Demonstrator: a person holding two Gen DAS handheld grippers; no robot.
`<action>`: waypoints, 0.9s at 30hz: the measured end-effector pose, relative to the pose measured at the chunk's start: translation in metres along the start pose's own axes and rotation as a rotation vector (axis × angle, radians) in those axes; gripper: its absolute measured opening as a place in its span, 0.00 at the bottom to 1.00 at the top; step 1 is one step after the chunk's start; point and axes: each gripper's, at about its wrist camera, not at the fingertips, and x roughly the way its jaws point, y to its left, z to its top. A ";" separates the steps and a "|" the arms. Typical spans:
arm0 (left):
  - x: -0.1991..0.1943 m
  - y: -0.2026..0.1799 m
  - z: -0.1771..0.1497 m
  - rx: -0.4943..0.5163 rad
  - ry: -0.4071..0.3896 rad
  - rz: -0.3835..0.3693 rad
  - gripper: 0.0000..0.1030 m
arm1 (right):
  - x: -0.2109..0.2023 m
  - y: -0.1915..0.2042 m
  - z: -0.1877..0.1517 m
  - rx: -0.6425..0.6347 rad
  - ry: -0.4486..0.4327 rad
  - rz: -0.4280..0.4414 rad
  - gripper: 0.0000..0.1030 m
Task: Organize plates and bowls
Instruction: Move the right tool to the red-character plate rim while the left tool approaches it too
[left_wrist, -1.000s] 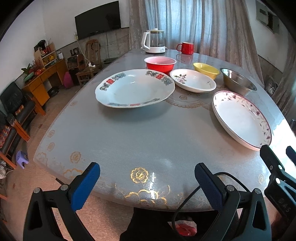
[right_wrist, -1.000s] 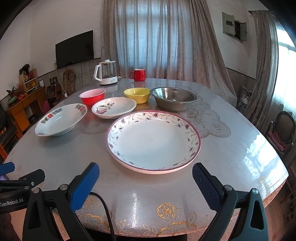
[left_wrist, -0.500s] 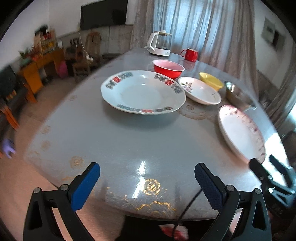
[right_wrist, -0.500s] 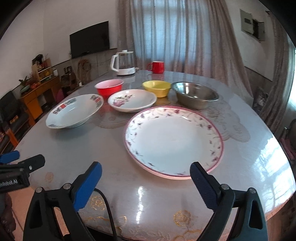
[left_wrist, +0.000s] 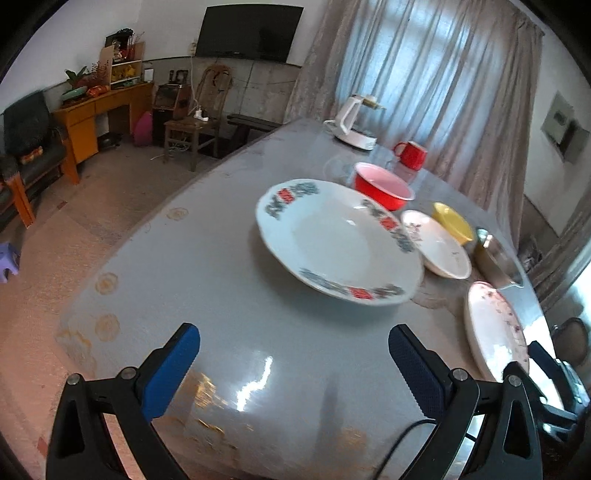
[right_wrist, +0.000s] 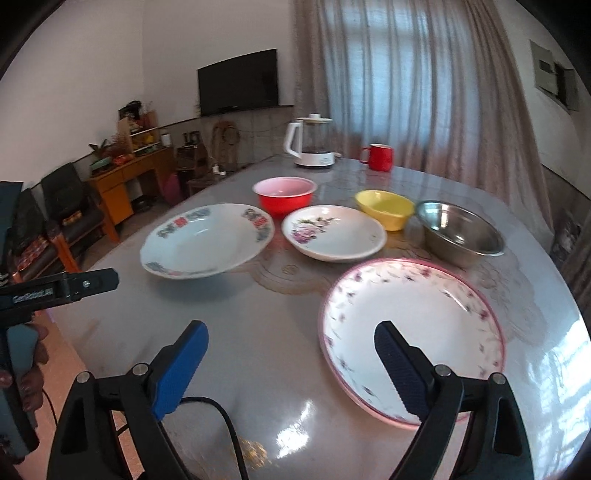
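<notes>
On the grey round table lie a large plate with blue and red rim marks, a small flowered plate, a big pink-rimmed plate, a red bowl, a yellow bowl and a steel bowl. My left gripper is open and empty over the table's near edge, short of the large plate. My right gripper is open and empty, its right finger over the pink-rimmed plate's near left rim.
A white kettle and a red mug stand at the table's far side. Chairs, an orange cabinet and a purple stool stand on the floor to the left. The left gripper shows at the left of the right wrist view.
Both grippers have swung left and moved in over the table. The right gripper now reaches the pink-rimmed plate's rim. Both stay open and no dish has moved.
</notes>
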 end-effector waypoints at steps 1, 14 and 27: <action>0.003 0.002 0.002 0.004 0.003 0.010 1.00 | 0.003 0.001 0.001 -0.001 0.006 0.003 0.89; 0.025 0.021 0.052 0.070 -0.018 0.031 1.00 | 0.052 0.022 0.026 0.046 0.126 0.191 0.66; 0.058 0.025 0.099 0.136 0.066 -0.122 1.00 | 0.103 0.024 0.042 0.236 0.215 0.269 0.44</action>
